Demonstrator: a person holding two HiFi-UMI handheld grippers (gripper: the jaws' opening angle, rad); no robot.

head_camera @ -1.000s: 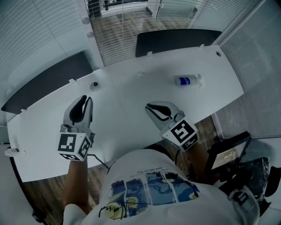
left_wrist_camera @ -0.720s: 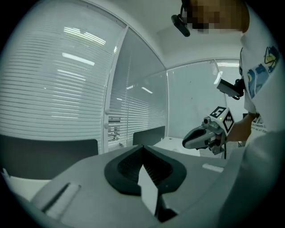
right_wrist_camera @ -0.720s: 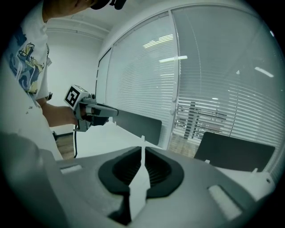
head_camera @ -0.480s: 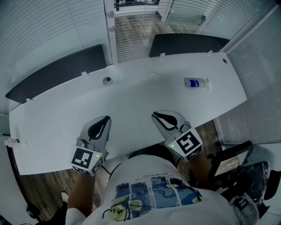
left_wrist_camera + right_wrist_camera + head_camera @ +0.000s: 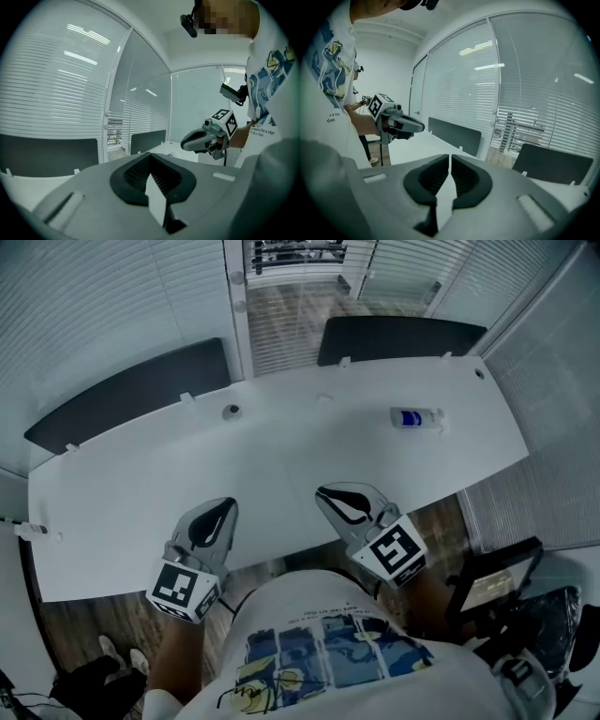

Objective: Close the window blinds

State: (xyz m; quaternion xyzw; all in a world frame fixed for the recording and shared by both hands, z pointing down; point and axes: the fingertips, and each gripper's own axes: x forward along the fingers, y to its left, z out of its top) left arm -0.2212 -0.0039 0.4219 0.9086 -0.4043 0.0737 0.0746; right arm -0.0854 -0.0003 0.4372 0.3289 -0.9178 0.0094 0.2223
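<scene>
Pulled back from the glass: over the last second I have drawn the left gripper (image 5: 223, 510) and the right gripper (image 5: 328, 493) off the tabletop to the near edge of the long white desk (image 5: 281, 456), close to my body. The left jaws, parted a second ago, now press together on nothing. The right jaws stand together too, also empty.

The white slatted window blinds (image 5: 112, 306) line the glass wall beyond the desk, behind two dark partition panels (image 5: 131, 395), well apart from either tool. No cord or wand shows in any view. Their narrow middle section (image 5: 281, 320) lets the wooden floor beyond show between its slats, so I judge the closing unfinished there, with a long reach ahead. A white bottle with a blue label (image 5: 414, 418) lies untouched at the desk's right.
</scene>
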